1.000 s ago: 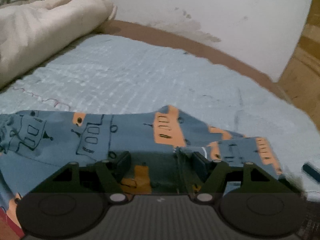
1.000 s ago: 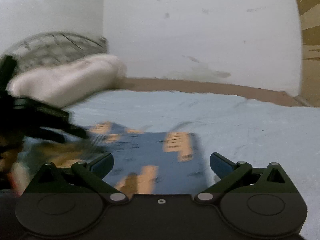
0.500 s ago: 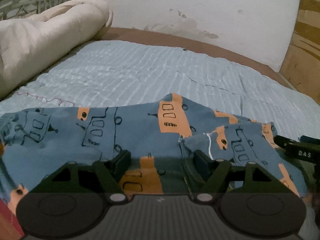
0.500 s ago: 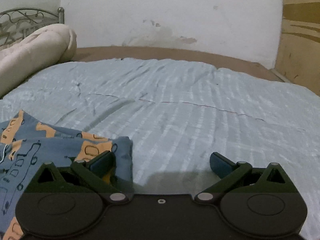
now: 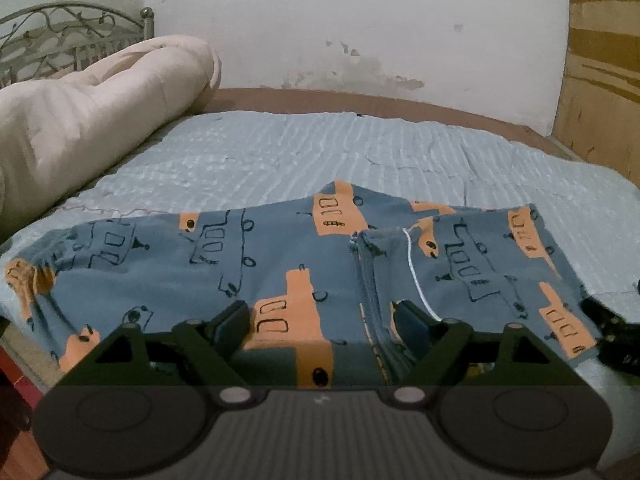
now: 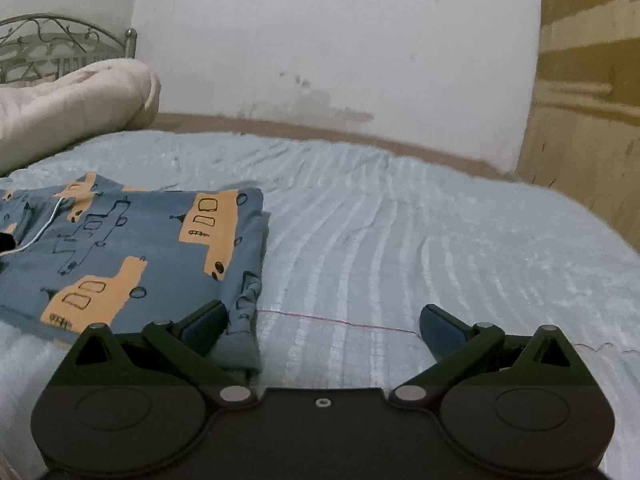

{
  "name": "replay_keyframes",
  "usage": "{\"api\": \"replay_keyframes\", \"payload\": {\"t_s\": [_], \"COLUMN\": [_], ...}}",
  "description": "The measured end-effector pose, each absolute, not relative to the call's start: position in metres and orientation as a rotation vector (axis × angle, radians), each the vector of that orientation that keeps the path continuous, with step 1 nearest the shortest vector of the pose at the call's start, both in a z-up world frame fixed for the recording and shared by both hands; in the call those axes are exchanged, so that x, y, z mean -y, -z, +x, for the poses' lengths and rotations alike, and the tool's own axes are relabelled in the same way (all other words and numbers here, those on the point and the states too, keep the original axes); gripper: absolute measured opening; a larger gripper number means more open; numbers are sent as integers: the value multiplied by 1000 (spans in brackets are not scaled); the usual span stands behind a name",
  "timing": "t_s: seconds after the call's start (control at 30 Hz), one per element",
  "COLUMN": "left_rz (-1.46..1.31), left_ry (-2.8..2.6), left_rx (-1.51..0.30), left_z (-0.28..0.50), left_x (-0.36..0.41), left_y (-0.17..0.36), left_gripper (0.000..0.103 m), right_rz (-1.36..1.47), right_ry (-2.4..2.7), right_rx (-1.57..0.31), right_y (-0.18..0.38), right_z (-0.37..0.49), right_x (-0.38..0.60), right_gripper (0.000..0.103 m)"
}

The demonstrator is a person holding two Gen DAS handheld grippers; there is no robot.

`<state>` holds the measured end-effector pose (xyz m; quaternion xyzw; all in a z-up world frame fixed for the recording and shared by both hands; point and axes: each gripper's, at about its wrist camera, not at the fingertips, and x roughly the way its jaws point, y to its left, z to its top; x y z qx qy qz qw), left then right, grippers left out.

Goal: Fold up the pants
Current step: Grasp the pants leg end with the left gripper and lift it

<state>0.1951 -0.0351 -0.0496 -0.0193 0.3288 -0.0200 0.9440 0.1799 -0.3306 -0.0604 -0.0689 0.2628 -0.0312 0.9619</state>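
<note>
The blue cotton pants with an orange vehicle print (image 5: 288,264) lie flat on the pale blue ribbed bedspread (image 5: 320,152) at the near edge of the bed, with one part already laid over another on the right side, where a hem and a loose white thread (image 5: 414,268) show. The left gripper (image 5: 324,320) is low over the near edge of the pants and its jaws are opening; the cloth lies under and between them, but the pads do not seem to press it. The right gripper (image 6: 320,320) stands with its jaws wide apart at the right edge of the pants, over the bedspread, and only a small bunched corner of the cloth (image 6: 244,320) lies beside its left finger (image 6: 204,320); nothing is held there. The first risk, as it seems, is that the folded layer on the right slides or opens again when a gripper pulls on it, because the fabric is soft and the layers are loose. A second risk is that the jaws close on the bedspread together with the pants, since both are thin and lie in contact. The loose thread could also catch on a finger. The bunched corner, if left so, would probably give a crooked fold. The rolled cream blanket (image 5: 92,112) at the far left is well apart and should not disturb.
</note>
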Motion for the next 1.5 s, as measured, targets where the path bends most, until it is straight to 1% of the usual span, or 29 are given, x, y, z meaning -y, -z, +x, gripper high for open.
{"api": "replay_keyframes", "payload": {"t_s": [0.03,0.07,0.2,0.3,0.37,0.4,0.57,0.63,0.7,0.8,1.0,1.03,1.13,1.2,1.3,1.37,1.43,1.5], "left_rz": [-54,-59,-106,-184,-189,-187,-193,-207,-225,-274,-366,-392,-485,-531,-551,-601,-655,-650], "left_ry": [47,53,62,51,21,-2,-123,-164,-209,-267,-269,-251,-224,-218,-214,-223,-213,-222], "left_rx": [-667,-665,-643,-621,-590,-573,-544,-547,-546,-536,-493,-489,-501,-505,-513,-534,-532,-523], "left_z": [192,188,166,152,146,143,134,131,130,132,141,144,150,149,149,151,149,149], "left_x": [33,31,20,3,-9,-15,-51,-66,-82,-104,-133,-137,-145,-148,-145,-146,-145,-142], "left_y": [47,47,37,22,12,7,2,6,11,20,35,38,47,52,57,62,67,67], "left_gripper": [89,90,91,96,101,102,102,102,102,102,102,101,94,91,79,63,54,52], "right_rz": [-153,-169,-154,-79,-79,-91,-197,-244,-320,-297,-129,-111,-85,-53,-77,-78,-75,-72], "right_ry": [68,74,86,39,-52,-105,-292,-313,-320,-313,-287,-283,-286,-294,-288,-285,-284,-285], "right_rx": [-520,-514,-466,-379,-388,-402,-464,-493,-572,-546,-428,-435,-527,-510,-507,-498,-495,-496], "right_y": [61,61,48,30,22,20,19,26,43,51,30,32,53,55,56,57,58,59], "right_z": [179,178,167,159,172,182,234,247,262,258,216,212,210,208,206,204,203,204], "right_x": [329,327,323,314,297,285,216,191,171,175,216,223,233,238,232,234,235,235], "right_gripper": [102,102,102,102,102,102,102,102,102,102,102,102,102,102,102,102,102,102]}}
